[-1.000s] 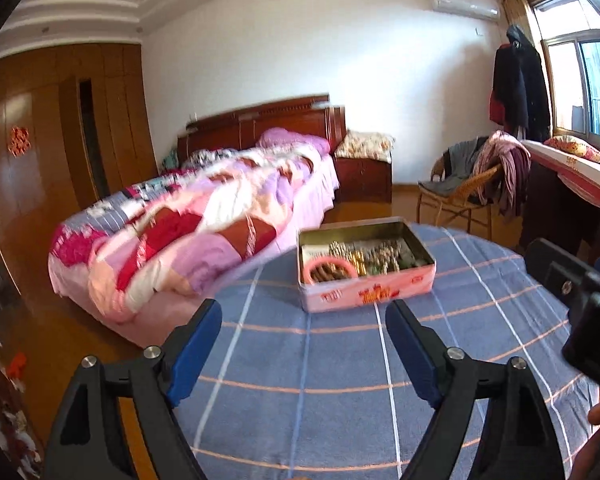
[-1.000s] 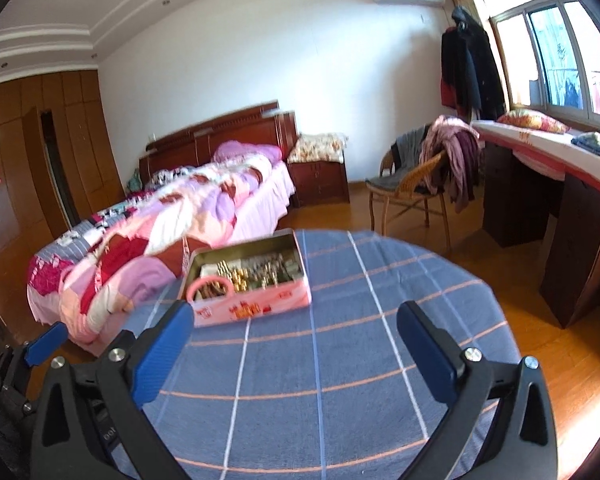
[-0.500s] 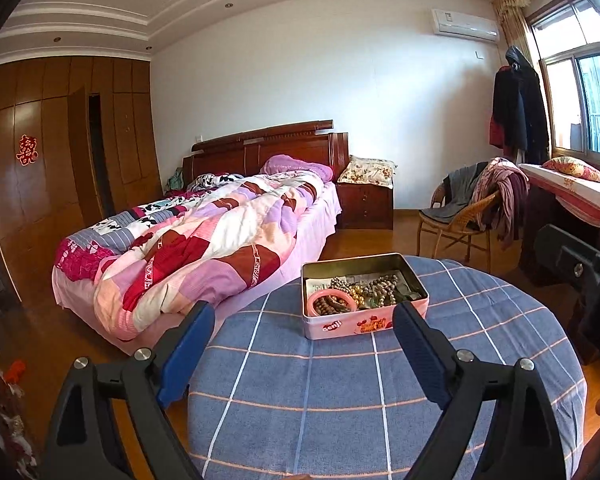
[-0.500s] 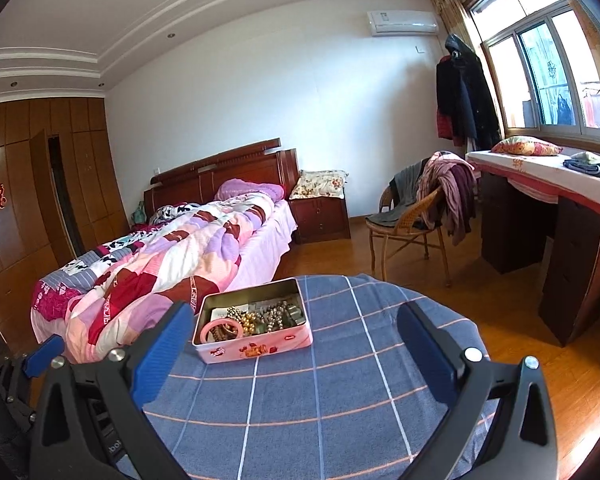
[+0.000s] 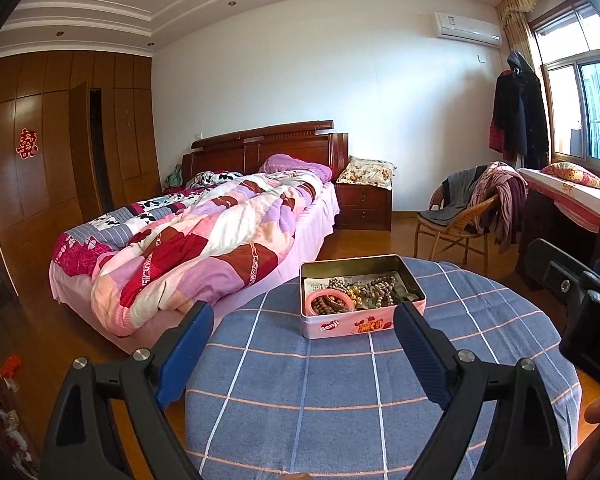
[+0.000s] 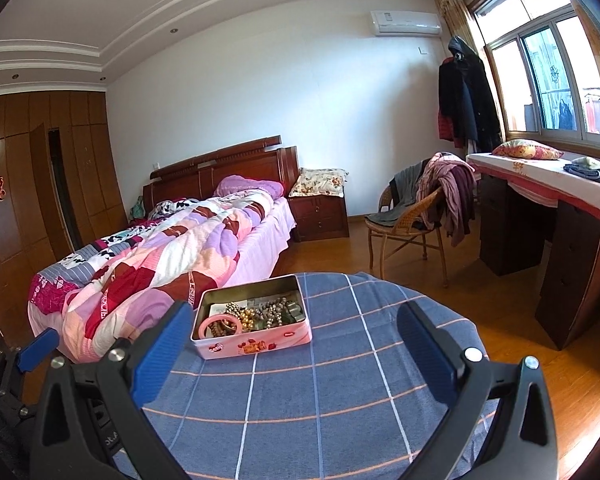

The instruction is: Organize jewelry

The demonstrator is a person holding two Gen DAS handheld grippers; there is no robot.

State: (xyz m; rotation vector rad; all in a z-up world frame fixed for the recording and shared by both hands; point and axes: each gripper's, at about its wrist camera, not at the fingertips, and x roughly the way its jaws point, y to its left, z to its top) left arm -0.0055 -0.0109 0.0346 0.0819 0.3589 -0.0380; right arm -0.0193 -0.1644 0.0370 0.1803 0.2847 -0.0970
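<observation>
A pink tin box point(image 5: 360, 322) point(image 6: 256, 344) stands open on the far side of a round table with a blue checked cloth point(image 5: 340, 392) point(image 6: 320, 400). Inside lie a pink bangle point(image 5: 327, 301) point(image 6: 221, 323) and a tangle of beaded necklaces point(image 5: 374, 289) point(image 6: 268, 314). My left gripper point(image 5: 304, 344) is open, held back from the box with nothing between its blue pads. My right gripper point(image 6: 296, 344) is open too, also short of the box and empty. The right tool's body shows at the right edge of the left wrist view.
A bed with a patchwork quilt point(image 5: 204, 240) stands just beyond the table on the left. A wicker chair draped with clothes point(image 5: 472, 208) and a dark desk point(image 6: 548, 224) under the window are at the right. Wooden wardrobes point(image 5: 40, 180) line the left wall.
Both views have drawn back and risen: the box looks smaller and farther, and more of the room and ceiling shows. Both grippers stay open and empty.
</observation>
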